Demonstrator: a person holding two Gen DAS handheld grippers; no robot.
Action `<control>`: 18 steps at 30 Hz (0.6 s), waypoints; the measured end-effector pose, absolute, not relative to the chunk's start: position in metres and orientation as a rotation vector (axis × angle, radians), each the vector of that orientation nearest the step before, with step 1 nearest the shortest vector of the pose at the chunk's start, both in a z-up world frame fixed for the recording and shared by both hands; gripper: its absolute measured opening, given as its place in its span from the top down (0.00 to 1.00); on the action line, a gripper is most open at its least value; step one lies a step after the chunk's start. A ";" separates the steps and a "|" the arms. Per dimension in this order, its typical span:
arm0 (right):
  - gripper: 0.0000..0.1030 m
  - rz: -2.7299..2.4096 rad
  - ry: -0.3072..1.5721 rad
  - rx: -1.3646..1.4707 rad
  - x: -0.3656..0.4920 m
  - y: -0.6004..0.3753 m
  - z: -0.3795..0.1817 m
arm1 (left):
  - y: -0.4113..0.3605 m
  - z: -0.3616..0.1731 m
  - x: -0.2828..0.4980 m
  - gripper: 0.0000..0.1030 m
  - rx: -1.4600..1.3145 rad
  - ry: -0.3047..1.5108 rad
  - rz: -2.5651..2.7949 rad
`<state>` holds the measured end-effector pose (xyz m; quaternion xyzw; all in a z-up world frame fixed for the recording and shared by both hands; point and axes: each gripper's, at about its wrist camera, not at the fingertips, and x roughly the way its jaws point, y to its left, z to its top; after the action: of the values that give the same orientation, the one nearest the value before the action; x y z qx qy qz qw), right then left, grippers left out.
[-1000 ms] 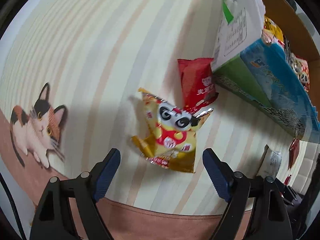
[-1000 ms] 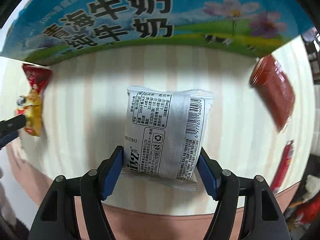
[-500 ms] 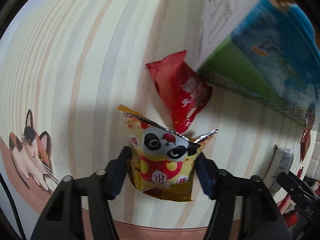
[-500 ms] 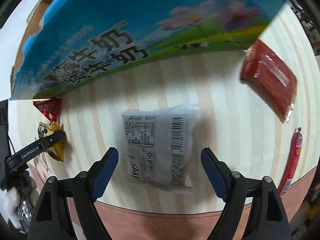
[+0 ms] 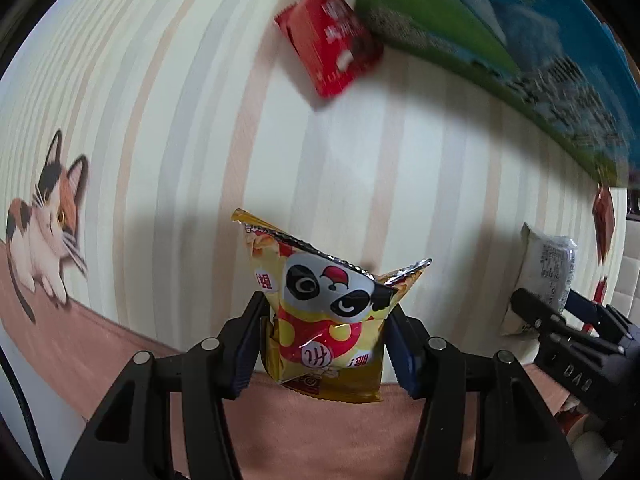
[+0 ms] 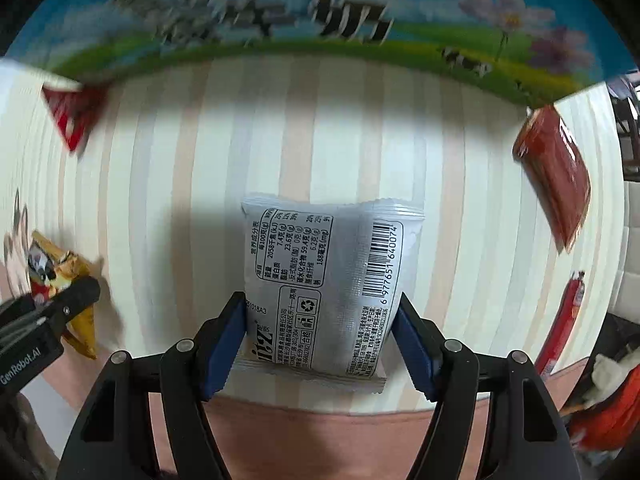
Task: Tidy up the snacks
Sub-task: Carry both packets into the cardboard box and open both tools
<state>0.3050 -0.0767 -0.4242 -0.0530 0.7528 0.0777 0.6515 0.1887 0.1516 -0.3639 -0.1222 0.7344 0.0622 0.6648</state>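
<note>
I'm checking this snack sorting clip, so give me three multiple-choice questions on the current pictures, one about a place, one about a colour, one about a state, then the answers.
1. Where does the red foil snack packet lie?
A. beside the blue-and-green milk carton
B. on the cat picture
C. inside the carton

2. What colour is the panda-face crisp bag in the left gripper?
A. green
B. yellow
C. purple

3. How is the right gripper at the silver-grey barcode snack packet?
A. far off it
B. closed empty
C. shut on its sides

Answers: 1 A, it lies on the striped tablecloth by the carton's edge. 2 B, yellow shows around the panda. 3 C, both blue pads press its sides.
</note>
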 end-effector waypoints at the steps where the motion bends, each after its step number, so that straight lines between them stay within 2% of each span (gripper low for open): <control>1: 0.29 0.181 1.713 -0.123 0.301 -0.076 -0.424 | 0.146 -0.363 0.187 0.48 -0.273 1.659 0.134; 9: 0.29 0.214 1.687 -0.075 0.303 -0.102 -0.402 | 0.119 -0.347 0.188 0.49 -0.215 1.602 0.078; 18: 0.29 0.268 1.590 0.076 0.303 -0.139 -0.331 | 0.097 -0.282 0.192 0.49 -0.225 1.511 -0.002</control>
<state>0.3026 -0.1392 -0.3313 0.0342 0.7115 0.1199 0.6915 0.1922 0.0975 -0.2815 -0.1019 0.6842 -0.0011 0.7221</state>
